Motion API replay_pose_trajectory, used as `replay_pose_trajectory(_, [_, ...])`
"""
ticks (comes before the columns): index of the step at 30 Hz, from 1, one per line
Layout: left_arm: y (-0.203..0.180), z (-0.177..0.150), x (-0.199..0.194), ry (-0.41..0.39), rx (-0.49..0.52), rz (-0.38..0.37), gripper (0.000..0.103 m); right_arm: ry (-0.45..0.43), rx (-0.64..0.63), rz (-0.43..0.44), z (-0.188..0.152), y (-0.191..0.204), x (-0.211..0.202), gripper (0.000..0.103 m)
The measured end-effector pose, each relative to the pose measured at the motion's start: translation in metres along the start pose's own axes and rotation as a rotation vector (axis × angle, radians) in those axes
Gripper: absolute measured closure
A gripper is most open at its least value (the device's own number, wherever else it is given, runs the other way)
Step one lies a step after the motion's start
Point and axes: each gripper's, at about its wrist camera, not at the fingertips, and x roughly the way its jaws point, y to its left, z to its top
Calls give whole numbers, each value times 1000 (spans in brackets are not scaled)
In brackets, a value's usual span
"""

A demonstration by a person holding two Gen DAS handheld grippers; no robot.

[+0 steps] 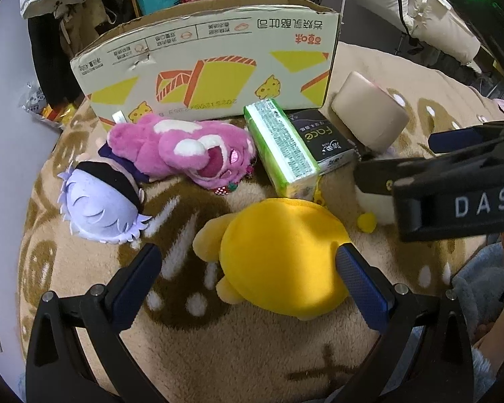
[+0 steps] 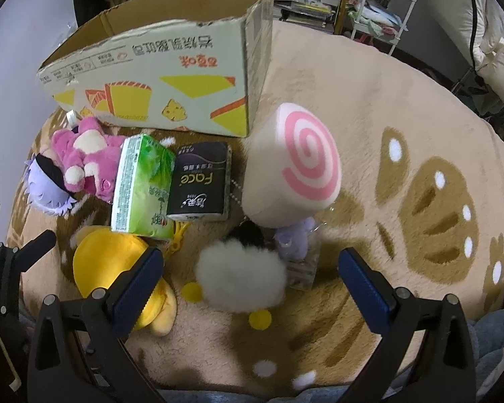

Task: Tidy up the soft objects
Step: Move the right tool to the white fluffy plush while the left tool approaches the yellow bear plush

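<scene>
Soft things lie on a beige fleece blanket (image 1: 218, 352) in front of an open cardboard box (image 1: 211, 63). A yellow plush (image 1: 282, 258) sits between the fingers of my open left gripper (image 1: 248, 268), the right finger against its side. Further off lie a pink plush bear (image 1: 181, 147), a lilac-haired doll head (image 1: 100, 201), a green tissue pack (image 1: 282, 147) and a black tissue pack (image 1: 326, 141). My right gripper (image 2: 252, 268) stands open around a white fluffy plush (image 2: 242, 275). Behind it are a small lilac plush (image 2: 295, 238) and a pink-swirl roll cushion (image 2: 295, 168).
The box (image 2: 164, 67) stands at the blanket's far edge, its top open. Shelves and a white cart (image 2: 379, 3) stand behind it, a white quilt at the right. The blanket (image 2: 403, 117) right of the roll cushion carries no objects. A wall with sockets is at the left.
</scene>
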Motion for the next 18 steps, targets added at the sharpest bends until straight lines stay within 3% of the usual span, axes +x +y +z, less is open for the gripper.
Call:
replay_pose_trajectory(14, [-10,1,3,-4,38,5,1,16,-8,-3,-4,2,2,0])
replay_pose_trajectory(18, [-10,0,4,-2,33,-24,1,51,-6,5,-7,1,8,8])
